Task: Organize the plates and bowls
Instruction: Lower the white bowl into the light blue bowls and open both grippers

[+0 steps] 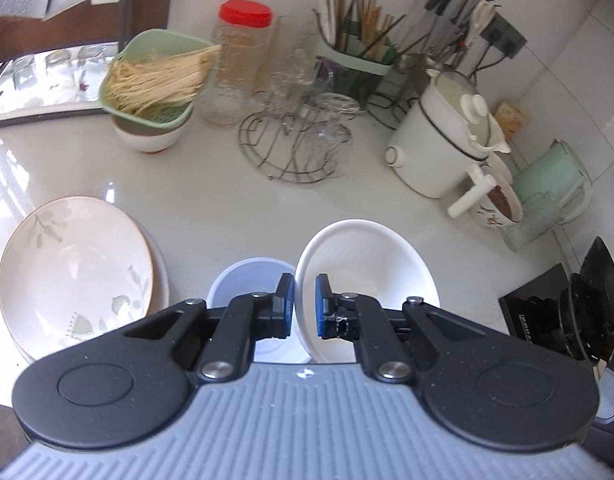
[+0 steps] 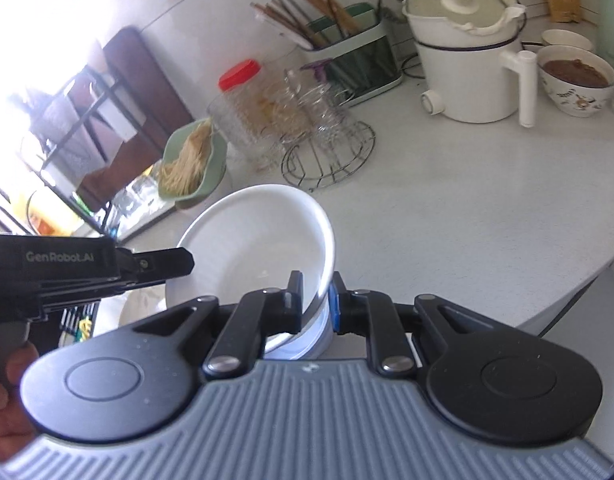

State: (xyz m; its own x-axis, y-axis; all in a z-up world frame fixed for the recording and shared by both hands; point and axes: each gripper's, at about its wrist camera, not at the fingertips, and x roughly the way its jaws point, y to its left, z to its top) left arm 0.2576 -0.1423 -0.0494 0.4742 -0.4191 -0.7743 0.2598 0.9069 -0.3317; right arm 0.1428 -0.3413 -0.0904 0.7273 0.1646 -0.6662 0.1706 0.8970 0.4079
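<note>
While you are pinching the white bowl (image 2: 251, 240) by opposite rims, left gripper (image 1: 305, 306) and right gripper (image 2: 317, 300) both narrowly clamped, you are holding it tilted above the pale bowl (image 1: 251, 276); likely for stacking.

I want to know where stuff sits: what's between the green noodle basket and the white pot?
In the left wrist view, between the green basket of noodles and white lidded pot stand a red-lidded clear jar and a wire rack of glasses.
</note>
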